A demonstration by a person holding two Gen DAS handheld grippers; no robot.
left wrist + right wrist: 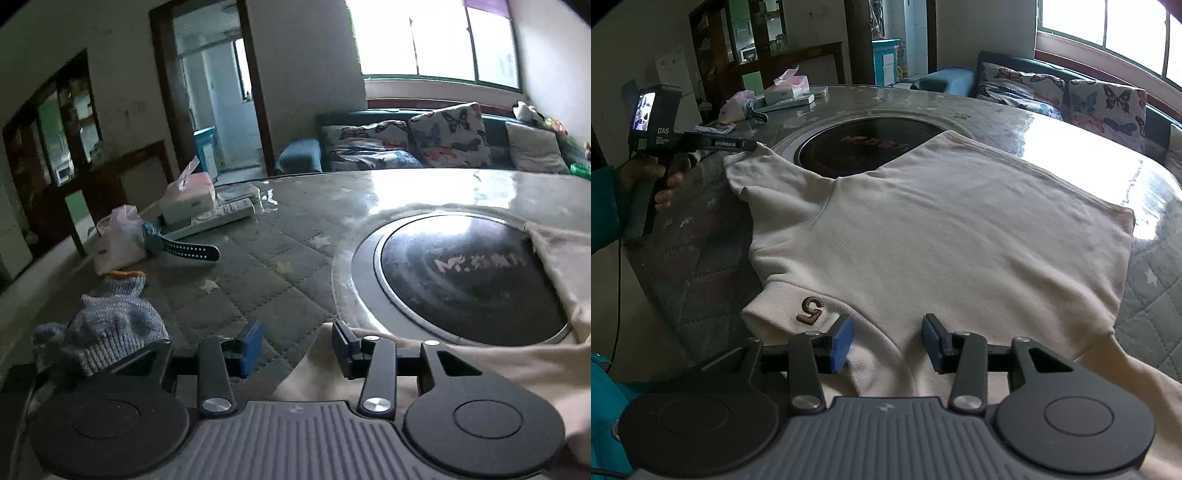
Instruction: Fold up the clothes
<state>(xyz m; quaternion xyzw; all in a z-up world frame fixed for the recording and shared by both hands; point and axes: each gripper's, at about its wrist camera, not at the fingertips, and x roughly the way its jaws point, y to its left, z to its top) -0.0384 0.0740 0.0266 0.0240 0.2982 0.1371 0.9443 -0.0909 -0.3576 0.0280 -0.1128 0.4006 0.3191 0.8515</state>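
Shirt (942,236): flat on table (1089,162), sleeves out.
Left gripper (297,349): agape, empty, at far-left sleeve tip.
Right gripper (888,341): agape, empty, over near sleeve.
Risk: shallow pinch slips; sleeve drags crooked across hob (864,147).

Living room, lit by daylight
A bright window (436,40) is seen above a sofa (424,144) piled with butterfly cushions (1108,105); an open doorway (218,92) is set left.

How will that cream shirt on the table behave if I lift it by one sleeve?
The cream shirt will probably go limp and drape: it lies flat with soft wrinkles. It looks fairly thick, so likely some weight. The glossy table may let it slide toward the lifted sleeve. Both the left hand-held gripper and right hand-held gripper are open.
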